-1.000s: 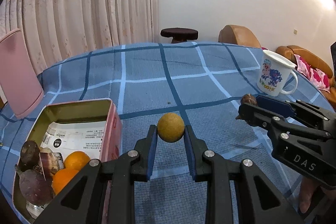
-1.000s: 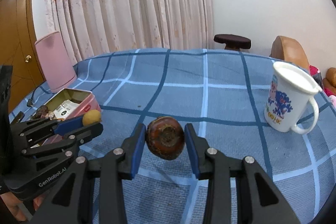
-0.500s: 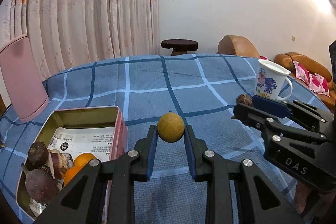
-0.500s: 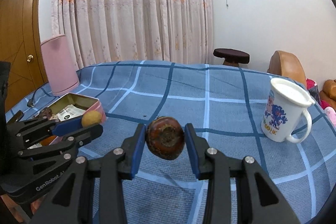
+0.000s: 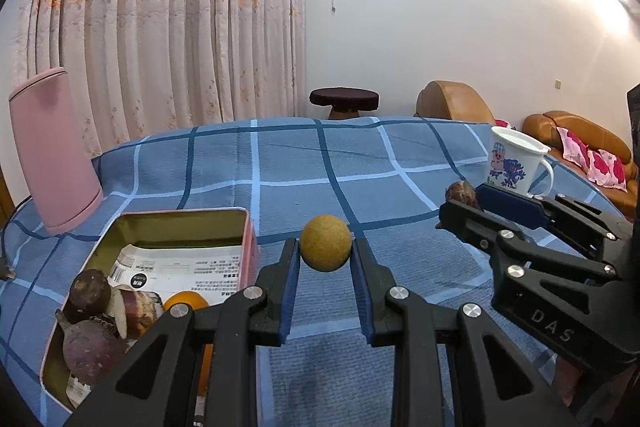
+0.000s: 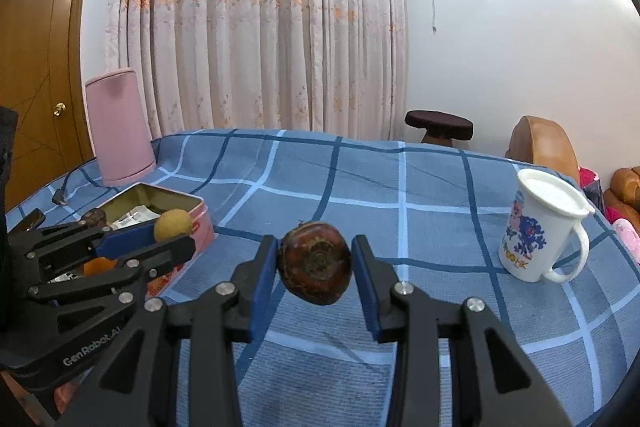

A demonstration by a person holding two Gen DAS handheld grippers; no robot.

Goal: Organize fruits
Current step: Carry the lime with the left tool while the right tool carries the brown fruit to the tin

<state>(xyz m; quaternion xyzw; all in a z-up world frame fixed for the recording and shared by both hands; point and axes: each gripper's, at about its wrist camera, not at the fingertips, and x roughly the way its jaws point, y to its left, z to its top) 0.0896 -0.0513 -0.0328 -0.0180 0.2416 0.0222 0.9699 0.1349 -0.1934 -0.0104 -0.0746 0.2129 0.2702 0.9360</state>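
While the left gripper [image 5: 325,259] clamps a yellow fruit [image 5: 325,243] and the right gripper [image 6: 315,269] clamps a brown fruit [image 6: 315,269], transfer is underway; next, release each over the tin [image 5: 250,239], left of both.

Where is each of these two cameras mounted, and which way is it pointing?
Left wrist view: sits on the left gripper, looking forward along its fingers across the blue checked table toward the curtain; its own black fingers show, shut on a yellow round fruit, with the tin box to its left.
Right wrist view: sits on the right gripper, facing the same way; its fingers are shut on a brown fruit.
Shared: each view shows the other gripper, the tin box, the white mug and the pink kettle.
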